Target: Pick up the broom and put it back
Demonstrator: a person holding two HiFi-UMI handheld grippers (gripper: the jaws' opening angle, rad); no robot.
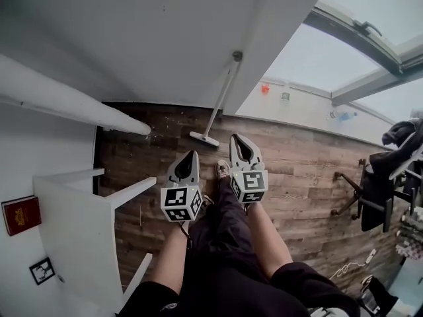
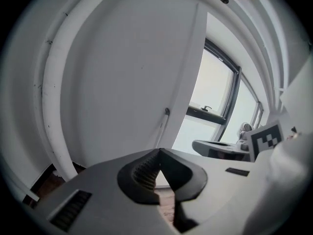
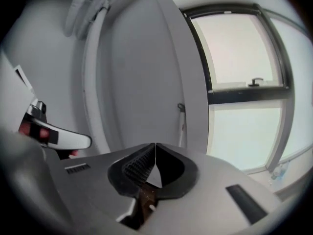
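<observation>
The white broom [image 1: 218, 101] leans upright in the wall corner, its head [image 1: 203, 138] resting on the wood floor. It is also small and distant in the left gripper view as the broom handle [image 2: 163, 126] and in the right gripper view as the broom handle [image 3: 182, 129]. My left gripper [image 1: 192, 154] hangs above the floor a little short of the broom head, jaws shut with nothing between them. My right gripper [image 1: 236, 138] is just right of the broom head, also shut and empty. The closed tips of the left gripper [image 2: 159, 151] and right gripper [image 3: 155, 145] point at the corner.
A white table [image 1: 73, 236] with a red book [image 1: 20, 214] stands at the left. A white slanted beam [image 1: 66, 101] crosses above it. An office chair [image 1: 377, 183] is at the right. The person's legs and a shoe [image 1: 223, 169] are below the grippers.
</observation>
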